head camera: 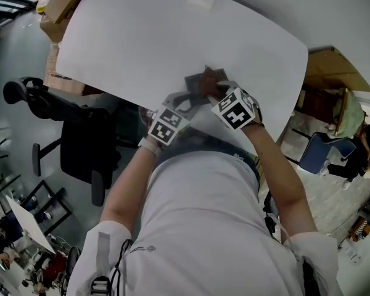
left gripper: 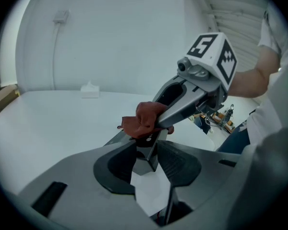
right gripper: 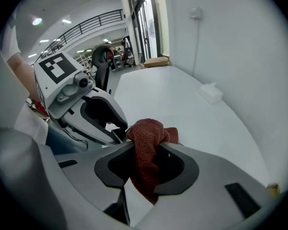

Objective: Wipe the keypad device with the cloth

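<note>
Rust-red cloth is bunched tight in the right gripper. Its fingers pinch a thick fold that hangs down between them and bulges out above. Both bare forearms reach forward out of short white sleeves with the elbows bent, and they converge. The two grippers meet nose to nose over the near edge of the white surface, toward its right-hand end. The left gripper comes in from the left, and the right one is angled down across it from the right.

The left gripper view settles what the head view only hints at. The left fingers are clamped on the keypad device, a dark grey slab held on edge between them. The cloth is pressed against the device's far end, right at the tips of the right gripper's fingers. From the head camera the device is just a dark patch past the two marker cubes, partly under the red.

The right gripper view gives the other side. The left gripper's grey body and its cube fill the left of the picture, but the bunched cloth sits in front of the device and hides nearly all of it. This view also takes in a black office chair beyond the end of the surface, with a cardboard box past that same end. Both gripper views catch a small white box at the far edge of the surface, against the wall.
</note>
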`<state>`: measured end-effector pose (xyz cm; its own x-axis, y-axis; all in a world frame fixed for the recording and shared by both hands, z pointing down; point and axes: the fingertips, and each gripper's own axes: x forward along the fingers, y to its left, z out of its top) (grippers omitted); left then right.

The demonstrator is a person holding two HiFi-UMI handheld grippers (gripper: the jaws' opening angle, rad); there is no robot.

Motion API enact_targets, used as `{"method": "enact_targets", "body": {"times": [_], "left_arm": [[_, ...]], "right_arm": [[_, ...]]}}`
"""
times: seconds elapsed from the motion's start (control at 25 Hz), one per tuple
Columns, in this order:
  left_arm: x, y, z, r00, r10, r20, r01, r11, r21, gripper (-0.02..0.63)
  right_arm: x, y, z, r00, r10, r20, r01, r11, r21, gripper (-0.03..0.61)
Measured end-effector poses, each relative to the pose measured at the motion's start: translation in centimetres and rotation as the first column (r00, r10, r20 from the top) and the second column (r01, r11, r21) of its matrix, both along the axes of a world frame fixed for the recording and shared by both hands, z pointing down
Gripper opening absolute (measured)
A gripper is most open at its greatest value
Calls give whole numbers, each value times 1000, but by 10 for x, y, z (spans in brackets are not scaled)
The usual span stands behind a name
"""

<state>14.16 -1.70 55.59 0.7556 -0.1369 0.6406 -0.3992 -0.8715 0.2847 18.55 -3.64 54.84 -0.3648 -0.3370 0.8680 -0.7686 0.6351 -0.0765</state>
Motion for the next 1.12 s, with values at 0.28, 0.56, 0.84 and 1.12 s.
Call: {"method": "enact_targets", "body": {"times": [0.28, 0.56, 0.84, 1.12], "left_arm": [[0, 0, -1, 1000, -2, -12, 2, 1000, -3, 137], [5, 0, -3, 1000, -7, -3, 7, 1000, 19, 135], [-7, -3, -44, 993, -98, -67, 104, 991, 79, 80], [-27, -22, -124, 965, -117, -236, 166, 966, 198, 27]], "right_arm": [[-20, 8, -7, 993, -9, 118, 15, 999, -43, 123], [32, 9, -25, 983, 134, 125, -136, 991, 7, 123], [50, 10, -77, 854, 352, 382, -424, 897, 122, 123], [45, 15, -145, 779, 438, 449, -596, 740, 312, 123]]}}
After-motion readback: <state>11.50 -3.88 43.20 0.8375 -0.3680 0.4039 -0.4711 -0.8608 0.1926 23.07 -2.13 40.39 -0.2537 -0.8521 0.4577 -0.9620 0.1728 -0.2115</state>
